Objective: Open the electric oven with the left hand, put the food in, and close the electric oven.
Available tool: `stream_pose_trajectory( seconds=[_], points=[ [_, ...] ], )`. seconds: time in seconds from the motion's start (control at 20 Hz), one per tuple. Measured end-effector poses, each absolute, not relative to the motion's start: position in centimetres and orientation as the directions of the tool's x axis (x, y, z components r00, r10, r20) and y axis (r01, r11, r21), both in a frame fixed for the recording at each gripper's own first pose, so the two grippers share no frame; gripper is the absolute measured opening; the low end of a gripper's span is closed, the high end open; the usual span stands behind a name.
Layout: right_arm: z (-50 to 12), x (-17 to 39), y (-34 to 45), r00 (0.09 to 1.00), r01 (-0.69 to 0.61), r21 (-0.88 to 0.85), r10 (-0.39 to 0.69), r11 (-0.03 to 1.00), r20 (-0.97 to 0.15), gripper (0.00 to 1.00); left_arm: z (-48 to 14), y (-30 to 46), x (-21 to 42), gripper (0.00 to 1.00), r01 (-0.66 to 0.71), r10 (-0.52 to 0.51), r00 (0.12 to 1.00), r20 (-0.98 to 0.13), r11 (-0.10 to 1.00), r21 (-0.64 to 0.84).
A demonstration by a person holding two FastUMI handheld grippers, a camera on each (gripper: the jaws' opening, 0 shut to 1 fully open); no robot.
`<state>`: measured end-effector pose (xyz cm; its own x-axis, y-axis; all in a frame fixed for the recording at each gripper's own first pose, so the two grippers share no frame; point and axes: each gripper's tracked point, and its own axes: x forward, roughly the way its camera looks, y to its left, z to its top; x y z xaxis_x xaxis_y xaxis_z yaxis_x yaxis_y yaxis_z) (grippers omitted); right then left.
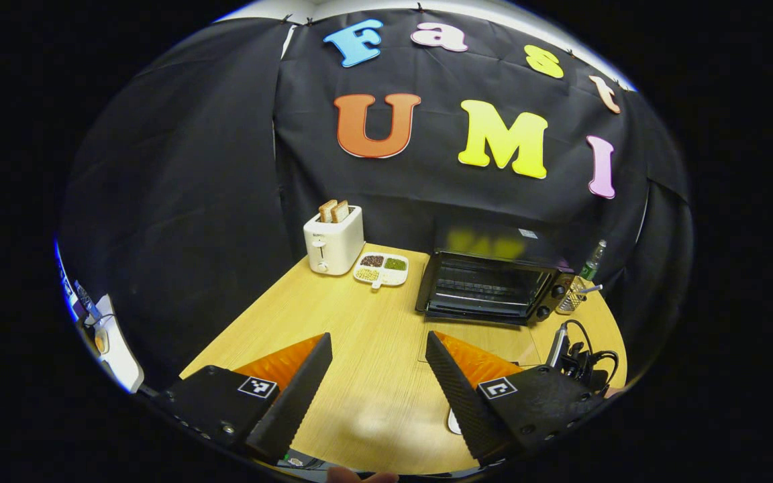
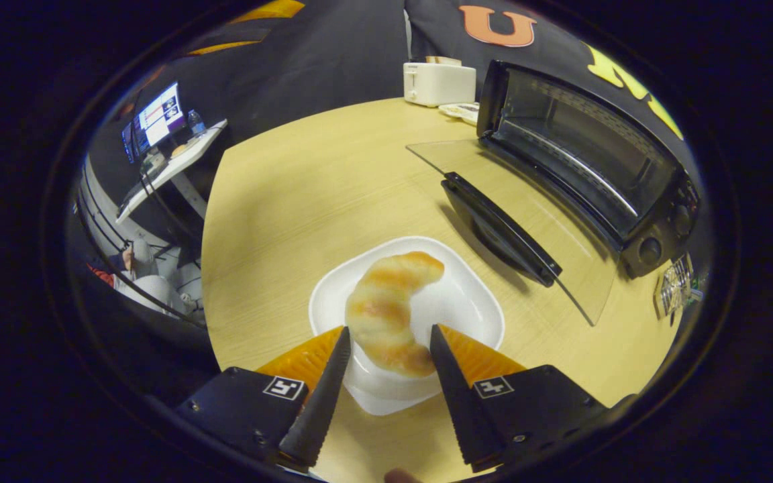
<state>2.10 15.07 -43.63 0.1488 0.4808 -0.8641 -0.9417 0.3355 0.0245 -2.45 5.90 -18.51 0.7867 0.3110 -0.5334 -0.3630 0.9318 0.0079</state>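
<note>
Left gripper view: high and set back, facing across the pale wood counter (image 1: 359, 335) toward the far black electric oven (image 1: 487, 288) and white toaster (image 1: 333, 241). Right gripper view: low, close over a white plate (image 2: 467, 308), oven at right, door down. Shared: counter, oven, toaster.

Bright overhead light, soft shadows, sharp centres, strong fisheye bending at edges.

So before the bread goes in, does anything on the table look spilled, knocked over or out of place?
Nothing stands out. The oven sits square with its glass door folded flat down, the croissant lies whole on the white plate, and the toaster stands upright beside the snack tray.
</note>
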Motion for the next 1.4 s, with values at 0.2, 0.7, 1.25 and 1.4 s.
stream_pose_trajectory(
  seconds=[0.2, 0.7, 1.25, 1.4],
  points=[
    [-43.7, 2.3, 15.3, 0.137, -0.938, 0.05, 0.497, 0.344, -0.857, 0.58, -18.1, 5.6, -2.4, 0.93, -0.378, 0.323, 0.785, -0.529, 0.926, 0.004],
    [-34.3, 2.6, 18.0, 0.315, -0.781, 0.159, 0.599, 0.604, -0.736, 0.31, -17.0, 7.5, -3.1, 0.93, -0.356, 0.283, 0.814, -0.507, 0.933, -0.052],
    [-28.6, 15.9, 22.0, 0.767, -0.227, 0.349, 0.387, 0.909, -0.512, 0.32, -16.0, 10.4, -2.7, 0.93, -0.219, 0.173, 0.83, -0.53, 0.975, -0.024],
    [-28.8, 21.0, 23.5, 0.83, -0.072, 0.447, 0.302, 0.891, -0.468, 0.29, -15.8, 11.4, -3.1, 0.93, -0.203, 0.164, 0.82, -0.549, 0.979, -0.009]
  ],
)
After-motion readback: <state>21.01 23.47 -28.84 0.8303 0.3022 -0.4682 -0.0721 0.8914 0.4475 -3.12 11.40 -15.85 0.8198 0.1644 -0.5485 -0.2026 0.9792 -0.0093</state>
